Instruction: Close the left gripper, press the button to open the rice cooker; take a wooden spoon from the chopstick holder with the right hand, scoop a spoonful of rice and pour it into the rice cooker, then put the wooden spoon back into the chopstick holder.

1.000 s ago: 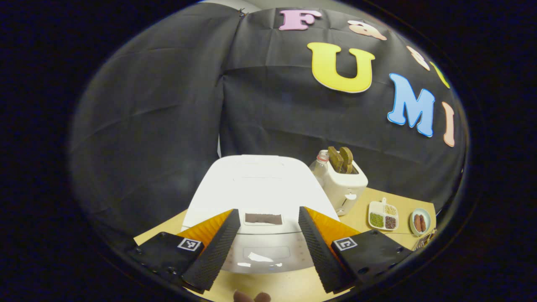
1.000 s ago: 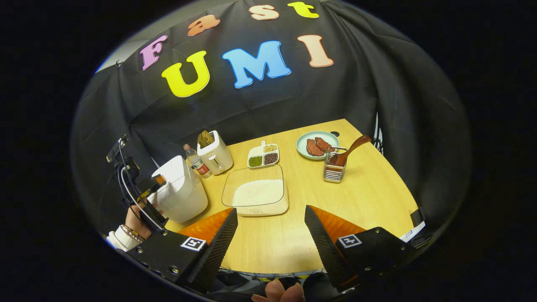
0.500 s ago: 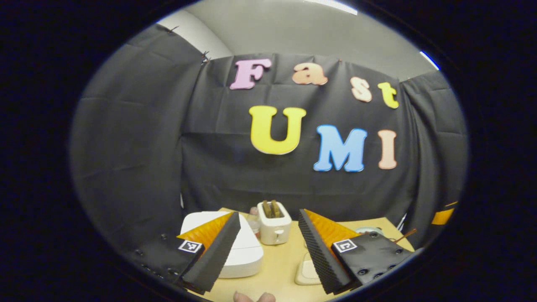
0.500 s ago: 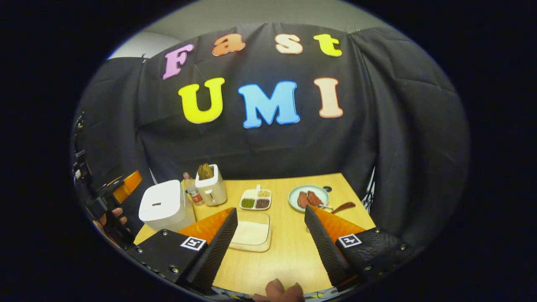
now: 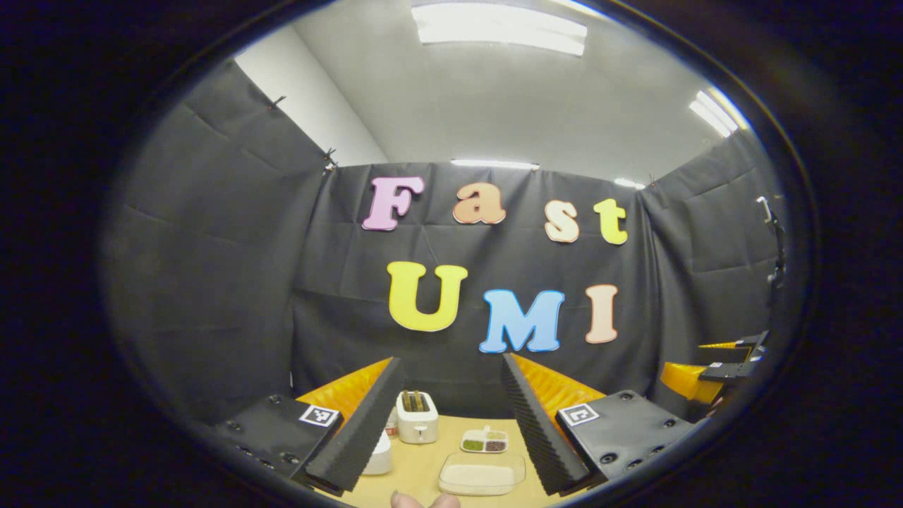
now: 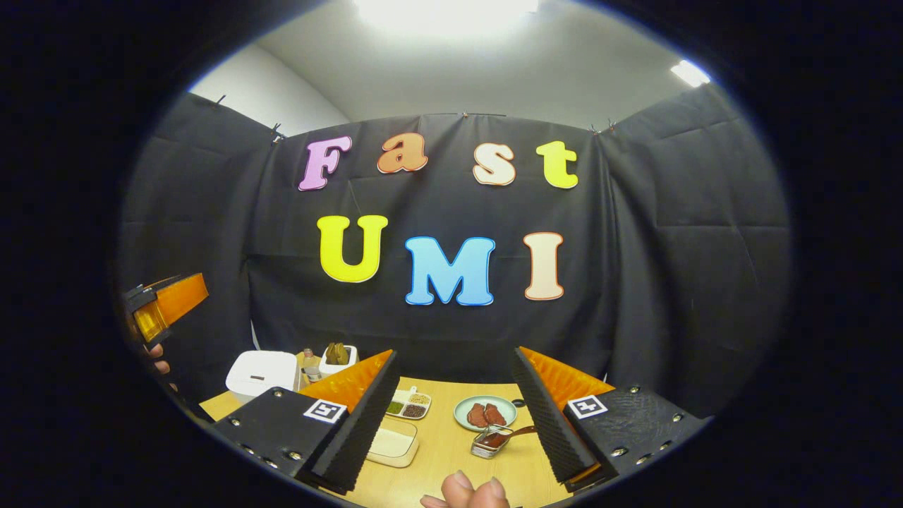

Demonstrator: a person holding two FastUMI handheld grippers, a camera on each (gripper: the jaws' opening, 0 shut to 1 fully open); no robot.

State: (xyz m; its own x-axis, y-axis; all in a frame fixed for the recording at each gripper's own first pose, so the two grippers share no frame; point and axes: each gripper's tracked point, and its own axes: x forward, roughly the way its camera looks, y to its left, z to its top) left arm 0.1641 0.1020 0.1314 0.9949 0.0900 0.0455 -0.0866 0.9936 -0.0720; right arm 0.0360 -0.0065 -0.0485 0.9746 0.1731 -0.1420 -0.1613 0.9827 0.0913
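The right gripper [image 6: 451, 416] is spread wide, holding nothing, high above the table [image 6: 451, 451]. Below it, the wooden spoon [image 6: 513, 434] leans in the wire chopstick holder [image 6: 487, 446], its handle slanting up to the right. Beside the holder are a round plate [image 6: 474, 406] and a clear square tray of rice [image 6: 395, 443]. The boxy white rice cooker [image 6: 262, 372] sits far left, lid down. The left gripper [image 5: 451, 423] is spread too, empty, over the table's middle. Since half a second ago, both grippers have lifted and tilted up, so the ceiling now shows.
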